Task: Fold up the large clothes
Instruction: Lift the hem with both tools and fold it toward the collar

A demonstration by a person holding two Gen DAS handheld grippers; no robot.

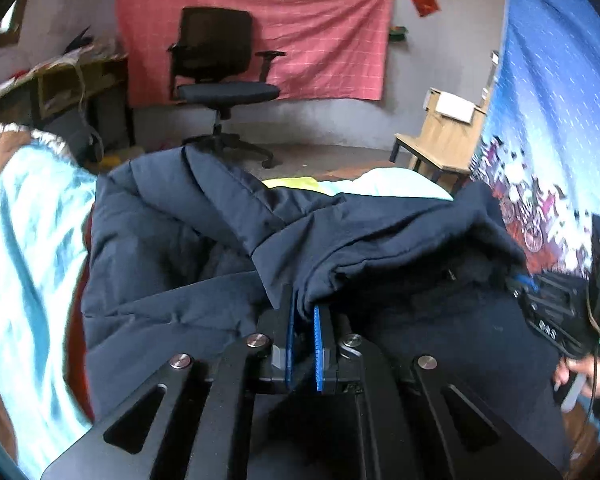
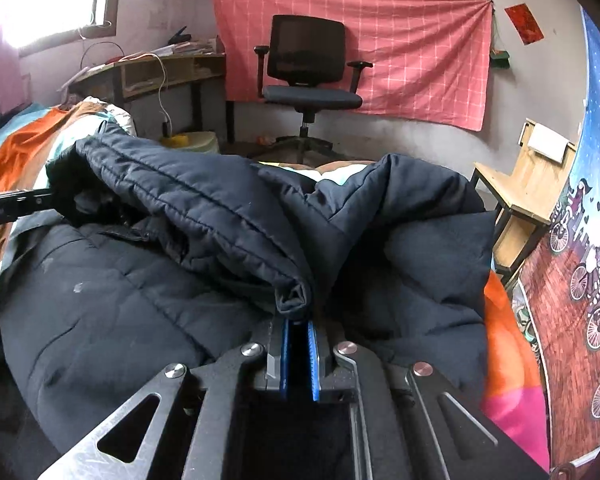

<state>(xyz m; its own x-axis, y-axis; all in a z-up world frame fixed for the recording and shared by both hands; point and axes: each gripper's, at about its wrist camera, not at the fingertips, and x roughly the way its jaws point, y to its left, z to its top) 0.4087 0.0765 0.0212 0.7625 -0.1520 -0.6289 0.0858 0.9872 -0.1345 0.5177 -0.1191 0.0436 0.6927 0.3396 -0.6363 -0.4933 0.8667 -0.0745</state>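
Note:
A large dark navy quilted jacket [image 1: 172,280] [image 2: 112,304] lies spread over a bed with colourful bedding. My left gripper [image 1: 305,312] is shut on a fold of the jacket's edge, the cloth pinched between its blue pads [image 1: 318,344]. The lifted flap drapes across the rest of the jacket. My right gripper [image 2: 298,320] is likewise shut on a bunched edge of the jacket, held between its blue pads [image 2: 313,356]. In the left wrist view the right gripper's body and a hand show at the far right. The left gripper's black arm enters the right wrist view at the left edge.
The bedding [image 1: 28,260] [image 2: 508,344] is light blue, orange and brown. Beyond the bed stand a black office chair [image 2: 308,76], a cluttered desk [image 2: 160,72] and a wooden side table [image 2: 528,184]. A red checked cloth [image 2: 380,52] hangs on the wall.

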